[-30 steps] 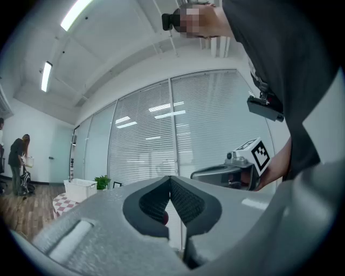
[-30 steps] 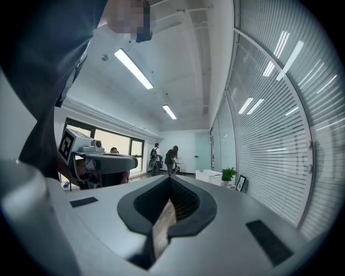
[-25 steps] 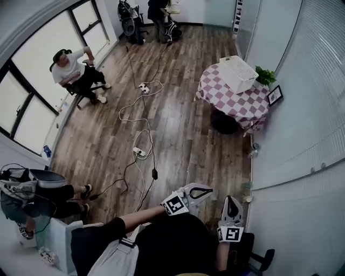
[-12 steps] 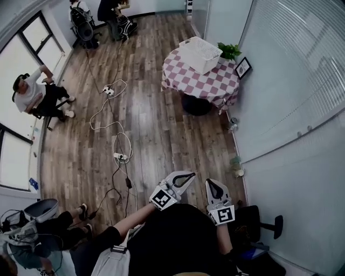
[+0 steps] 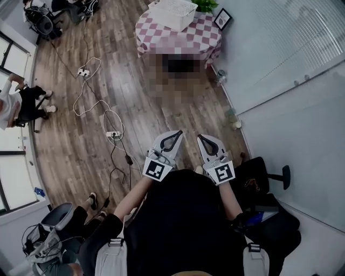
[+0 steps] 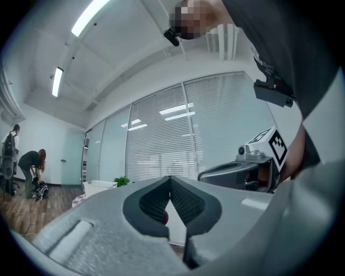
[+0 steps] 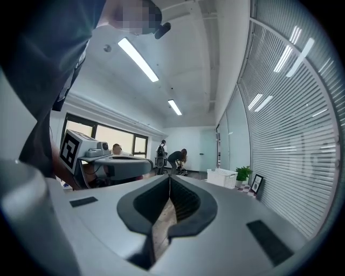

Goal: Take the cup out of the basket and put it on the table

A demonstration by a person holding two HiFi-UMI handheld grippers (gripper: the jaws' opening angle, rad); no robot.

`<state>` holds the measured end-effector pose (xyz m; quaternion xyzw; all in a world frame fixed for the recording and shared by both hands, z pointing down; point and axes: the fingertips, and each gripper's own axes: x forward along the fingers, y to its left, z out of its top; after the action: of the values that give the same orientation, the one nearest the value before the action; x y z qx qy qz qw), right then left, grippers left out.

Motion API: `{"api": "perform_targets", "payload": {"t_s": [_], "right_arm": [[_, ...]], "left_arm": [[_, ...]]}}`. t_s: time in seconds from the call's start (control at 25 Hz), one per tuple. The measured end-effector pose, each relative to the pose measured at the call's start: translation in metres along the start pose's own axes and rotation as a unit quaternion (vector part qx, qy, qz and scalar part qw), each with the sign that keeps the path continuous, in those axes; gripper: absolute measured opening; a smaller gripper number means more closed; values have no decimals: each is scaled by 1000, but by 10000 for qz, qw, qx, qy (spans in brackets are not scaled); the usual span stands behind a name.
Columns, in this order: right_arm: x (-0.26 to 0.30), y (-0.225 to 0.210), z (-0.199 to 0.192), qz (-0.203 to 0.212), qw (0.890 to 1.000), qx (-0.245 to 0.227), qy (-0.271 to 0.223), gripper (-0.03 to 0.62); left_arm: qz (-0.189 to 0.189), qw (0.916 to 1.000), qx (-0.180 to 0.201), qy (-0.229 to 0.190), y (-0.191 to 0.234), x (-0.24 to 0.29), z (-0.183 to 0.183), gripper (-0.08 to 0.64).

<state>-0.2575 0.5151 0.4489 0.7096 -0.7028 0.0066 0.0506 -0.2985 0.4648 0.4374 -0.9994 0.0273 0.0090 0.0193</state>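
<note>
We hold left gripper point(image 5: 178, 133) and right gripper point(image 5: 200, 137) level ahead, both with jaws together and nothing between them, since nothing is near enough to grasp. White basket point(image 5: 172, 12) sits on checked-cloth table point(image 5: 204, 38), well apart from us. Cup unseen, presumably inside basket.

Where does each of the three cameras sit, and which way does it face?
Head view: on the person's head, facing steeply down at the floor; shows the torso, left gripper, right gripper.
Left gripper view: on that gripper, level along its shut jaws toward the blinds; right gripper beside.
Right gripper view: likewise, level along shut jaws; left gripper at left.
Shared: all three show the white basket.
</note>
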Motion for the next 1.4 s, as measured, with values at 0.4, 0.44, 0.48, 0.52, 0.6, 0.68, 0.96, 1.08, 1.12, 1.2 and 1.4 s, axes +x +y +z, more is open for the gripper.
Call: {"api": "perform_targets", "payload": {"t_s": [0.4, 0.44, 0.48, 0.52, 0.6, 0.68, 0.96, 1.08, 1.12, 1.2, 1.4], "right_arm": [[47, 24, -4, 202, 9997, 103, -40, 11], [50, 24, -5, 226, 9997, 123, -14, 11], [53, 23, -6, 245, 9996, 146, 29, 11], [57, 20, -7, 261, 9995, 173, 68, 11], [66, 13, -11, 306, 9992, 245, 107, 11], [77, 5, -14, 393, 9987, 310, 67, 11], [112, -36, -16, 746, 9956, 538, -188, 11], [124, -58, -17, 857, 9943, 580, -265, 11], [127, -67, -17, 910, 9934, 636, -289, 11], [131, -83, -19, 1012, 9914, 757, -326, 11], [134, -127, -24, 1059, 9899, 870, -376, 11]], "left_arm": [[196, 9998, -44, 83, 33, -13, -22, 6], [219, 9997, -90, 89, 36, -12, -23, 6], [254, 9995, -156, 93, 40, -10, -24, 6], [287, 9993, -211, 91, 44, -8, -25, 6], [321, 9992, -221, 75, 51, 0, -24, 6], [359, 9992, -150, 109, 59, 11, -26, 6], [377, 9989, 185, 215, 74, 52, -16, 5], [464, 9982, 48, 372, 81, 73, -19, 5], [512, 9979, 49, 399, 85, 82, -20, 5], [595, 9972, 89, 436, 90, 98, -22, 5], [724, 9959, -15, 546, 92, 141, -27, 6]]}}
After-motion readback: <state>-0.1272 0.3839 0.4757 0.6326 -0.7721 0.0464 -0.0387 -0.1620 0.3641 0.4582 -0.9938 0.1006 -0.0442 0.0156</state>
